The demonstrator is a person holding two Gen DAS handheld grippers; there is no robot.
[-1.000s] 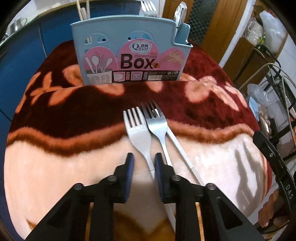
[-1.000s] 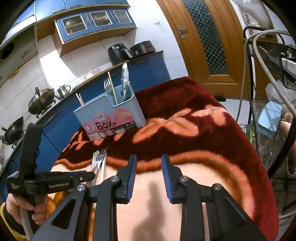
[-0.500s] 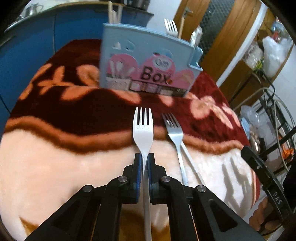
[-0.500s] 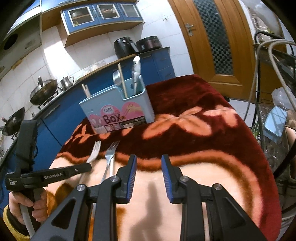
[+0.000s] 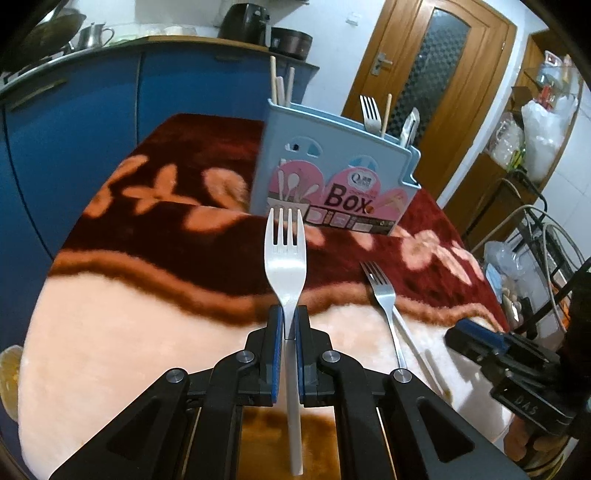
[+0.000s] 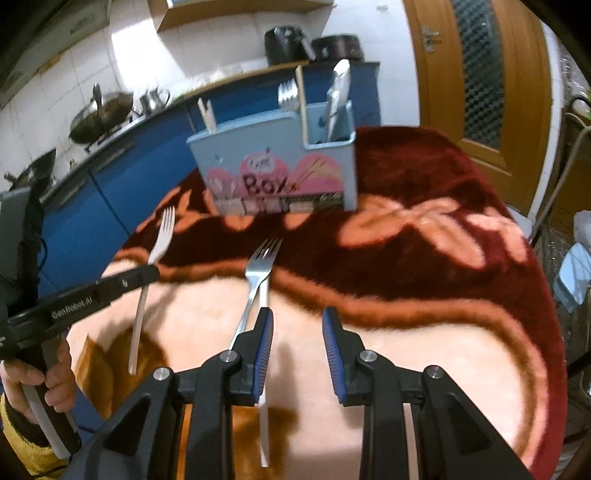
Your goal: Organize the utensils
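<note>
Lifted fork (image 5: 285, 258) in left gripper (image 5: 289, 317); right gripper (image 6: 297, 325) empty.

Steel fork (image 5: 285, 258) raised, tines toward light-blue utensil box (image 5: 332, 177). Second fork (image 5: 384, 299) flat on blanket, crossing a slim utensil. Box upright, holding fork, chopsticks.

Pretty clearly somebody's home kitchen: blue cabinets (image 6: 110, 184) are running under a countertop (image 6: 229, 79) where a wok (image 6: 101, 116), a metal kettle (image 5: 92, 35) and a black air fryer (image 6: 286, 44) are sitting against white wall tiles (image 6: 129, 48). A wooden door (image 5: 432, 70) with patterned glass is standing behind, and a fuzzy red floral blanket (image 6: 424, 236) is covering the table.
</note>
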